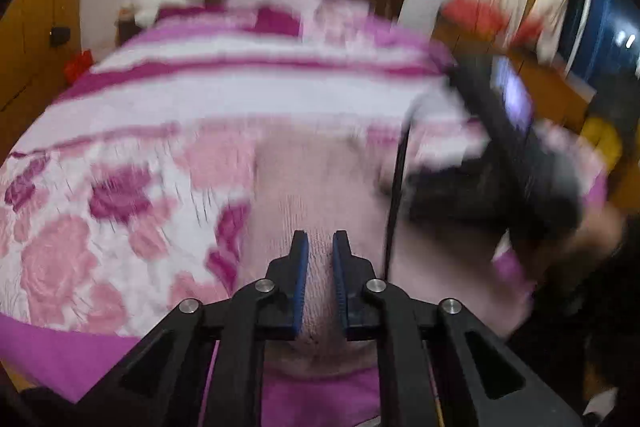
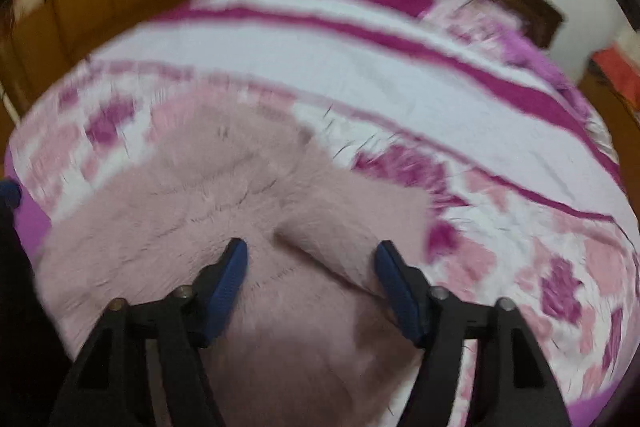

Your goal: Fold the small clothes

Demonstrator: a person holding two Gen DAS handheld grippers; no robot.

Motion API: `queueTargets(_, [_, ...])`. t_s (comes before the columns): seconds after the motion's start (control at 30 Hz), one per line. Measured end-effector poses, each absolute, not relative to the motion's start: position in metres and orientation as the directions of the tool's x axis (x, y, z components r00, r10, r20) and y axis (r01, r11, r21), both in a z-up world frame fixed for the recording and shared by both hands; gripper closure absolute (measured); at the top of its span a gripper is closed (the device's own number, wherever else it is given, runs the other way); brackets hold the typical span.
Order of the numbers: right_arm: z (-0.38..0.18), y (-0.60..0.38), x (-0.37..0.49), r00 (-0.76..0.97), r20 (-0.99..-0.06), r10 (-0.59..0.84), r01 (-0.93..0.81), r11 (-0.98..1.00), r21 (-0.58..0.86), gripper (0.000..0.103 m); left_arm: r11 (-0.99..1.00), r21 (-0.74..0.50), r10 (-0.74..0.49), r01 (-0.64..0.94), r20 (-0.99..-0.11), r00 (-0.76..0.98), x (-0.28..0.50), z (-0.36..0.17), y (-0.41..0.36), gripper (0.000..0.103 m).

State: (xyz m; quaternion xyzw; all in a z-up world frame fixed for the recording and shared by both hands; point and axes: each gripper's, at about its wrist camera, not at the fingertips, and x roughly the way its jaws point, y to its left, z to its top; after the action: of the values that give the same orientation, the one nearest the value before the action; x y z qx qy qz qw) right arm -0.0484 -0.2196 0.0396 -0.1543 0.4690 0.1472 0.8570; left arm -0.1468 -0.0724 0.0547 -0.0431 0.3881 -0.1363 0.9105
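The right tongs (image 2: 311, 261) are gaping wide above a pink garment (image 2: 168, 211) that is lying on the floral bed (image 2: 400, 83).

Your garment (image 2: 208, 211) was a dusty-pink, fuzzy knit piece, lying spread on the near part of the bed. In your right wrist view it sprawled wide to the left and near, rumpled, with soft creases running across it and a fold standing up as a ridge near its right side. In your left wrist view it ran as a narrower strip from near to far. Blur hid its exact type.
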Motion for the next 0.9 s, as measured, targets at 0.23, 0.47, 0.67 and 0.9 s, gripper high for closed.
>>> queueTargets(0.23, [0.036,-0.308,0.027,0.562,-0.813,-0.153,-0.081,0.968,-0.238,0.091,0.964,-0.163,-0.264,0.212,-0.701,0.662,-0.153,0.042,-0.076,0.103])
queueTargets(0.47, [0.055,-0.352,-0.010,0.582,-0.809,-0.085,0.003,0.995,-0.103,0.089,0.966,-0.154,-0.254,0.206,-0.685,0.683,-0.157,0.039,-0.077,0.103])
queueTargets(0.67, [0.065,-0.299,-0.104,0.611,-0.734,0.296,-0.300,0.945,0.132,0.070,0.967,-0.154,-0.253,0.204,-0.682,0.686,-0.158,0.039,-0.076,0.103])
queueTargets(0.9, [0.002,-0.275,-0.148,0.562,-0.796,0.226,-0.318,0.947,0.045,0.070,0.946,-0.215,-0.324,0.244,-0.668,0.670,-0.162,0.037,-0.071,0.103])
